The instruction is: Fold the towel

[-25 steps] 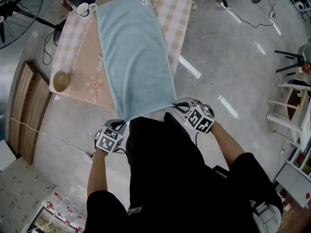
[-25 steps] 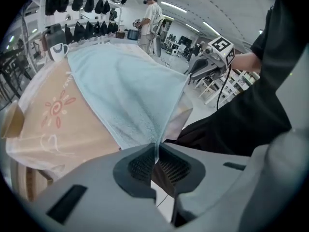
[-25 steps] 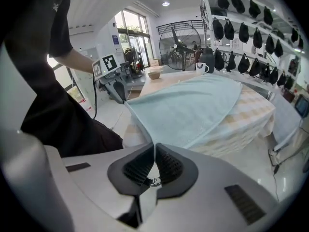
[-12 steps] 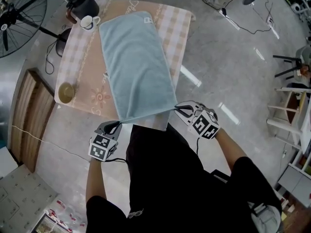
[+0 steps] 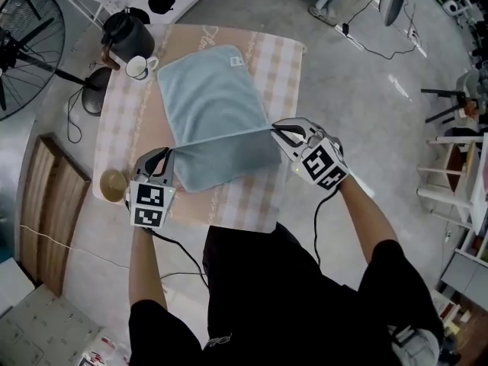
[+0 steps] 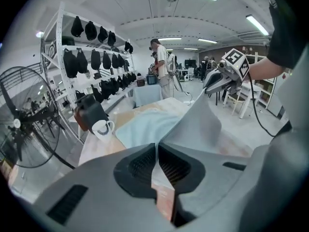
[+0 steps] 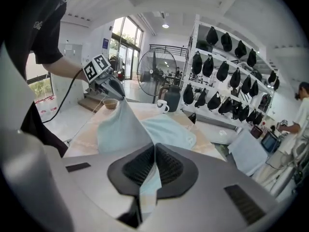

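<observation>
Your left tongs (image 5: 168,153) and right tongs (image 5: 276,130) are each clamped on a towel (image 5: 207,97) corner. That edge sits raised above the desk (image 5: 126,120).

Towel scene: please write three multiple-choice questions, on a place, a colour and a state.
1. Where is the white mug?
A. on the floor
B. on the table's far corner, beside the dark kettle
C. on a chair
2. What colour is the towel?
A. light blue
B. red
C. black
3. The left gripper and right gripper are:
A. both open
B. only left shut
C. both shut on the towel
1 B: it stands beside the kettle. 2 A: pale blue in every view. 3 C: each gripper view shows cloth pinched between closed jaws.
</observation>
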The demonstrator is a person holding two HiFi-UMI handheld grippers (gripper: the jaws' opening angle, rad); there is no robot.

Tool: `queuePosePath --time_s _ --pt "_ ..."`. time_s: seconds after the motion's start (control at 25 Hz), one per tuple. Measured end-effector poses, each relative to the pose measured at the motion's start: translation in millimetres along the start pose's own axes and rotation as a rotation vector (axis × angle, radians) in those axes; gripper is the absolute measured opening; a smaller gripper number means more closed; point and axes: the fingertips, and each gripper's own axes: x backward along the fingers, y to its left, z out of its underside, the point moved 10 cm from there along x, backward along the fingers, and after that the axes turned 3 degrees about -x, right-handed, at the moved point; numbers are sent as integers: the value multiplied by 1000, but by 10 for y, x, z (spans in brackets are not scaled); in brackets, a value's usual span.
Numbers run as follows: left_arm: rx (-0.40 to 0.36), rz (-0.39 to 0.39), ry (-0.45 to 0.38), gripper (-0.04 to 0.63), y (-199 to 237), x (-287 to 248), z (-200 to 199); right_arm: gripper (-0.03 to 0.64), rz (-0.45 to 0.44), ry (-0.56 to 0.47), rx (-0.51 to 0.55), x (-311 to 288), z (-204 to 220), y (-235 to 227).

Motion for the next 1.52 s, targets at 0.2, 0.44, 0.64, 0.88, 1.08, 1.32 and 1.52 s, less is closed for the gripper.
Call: queuePosePath --time_s 0.2,0.44,0.64,0.88,1.08,1.32,1.52 --pt "5 -38 -23 26 626 -482 -201 14 77 14 -18 -534 -170 -471" --pt "17 -85 -27 26 1206 -1028 -374 14 139 11 -44 -1111 -369 -1044" --pt "14 -111 -30 26 1574 -1419 -488 14 161 12 -35 -1498 -529 -1510" --pt "2 -117 -17 26 1790 -1730 -627 14 174 32 -77 -1758 -572 -1871" --pt "29 -124 21 168 1756 -1740 -580 124 195 19 -151 -1923 -488 -1994" --pt "159 -101 39 181 1475 -1320 -149 189 149 -17 -321 -1585 -82 -1823" --pt "309 25 55 181 976 -1100 455 189 67 24 -349 -1288 413 -1366"
